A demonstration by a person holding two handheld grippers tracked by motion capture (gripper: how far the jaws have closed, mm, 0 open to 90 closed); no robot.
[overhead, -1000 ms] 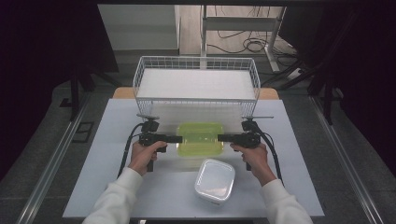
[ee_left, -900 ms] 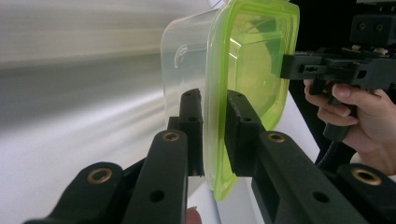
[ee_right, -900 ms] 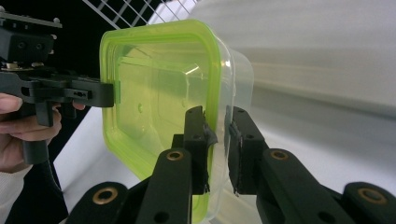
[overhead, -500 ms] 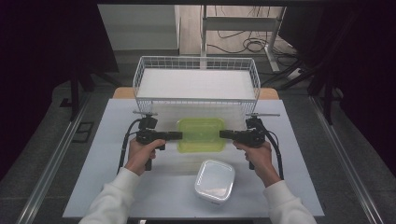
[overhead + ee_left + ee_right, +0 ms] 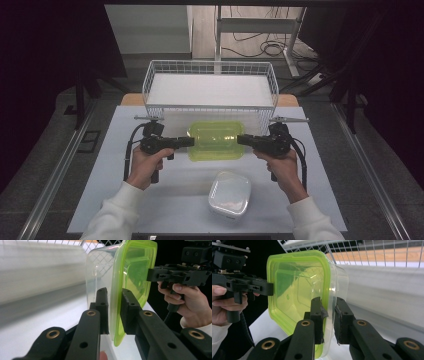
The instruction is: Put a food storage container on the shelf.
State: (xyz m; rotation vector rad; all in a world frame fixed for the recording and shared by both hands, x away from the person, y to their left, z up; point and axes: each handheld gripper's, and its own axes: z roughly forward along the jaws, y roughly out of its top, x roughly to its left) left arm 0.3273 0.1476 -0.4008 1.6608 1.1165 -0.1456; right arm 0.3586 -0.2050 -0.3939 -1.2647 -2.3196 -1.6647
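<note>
plastic, thin-walled and empty: the clear food container with a green lid [image 5: 216, 140] looks light, slightly flexible and slick. it hangs above the worktop [image 5: 115, 180], just near of the white wire basket [image 5: 210, 70]. left gripper [image 5: 186, 142] and right gripper [image 5: 243, 139] each have jaws clenched on the lid's rim at opposite ends, the stiffest place to hold. a white lidded container [image 5: 229, 193] sits nearer.

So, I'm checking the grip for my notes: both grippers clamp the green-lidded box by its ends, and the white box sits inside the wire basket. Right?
Not quite. The white box sits on the table, near the person, not inside the wire basket; the high view shows it. The rest holds: the left gripper and right gripper clamp the green-lidded box by its ends.
</note>
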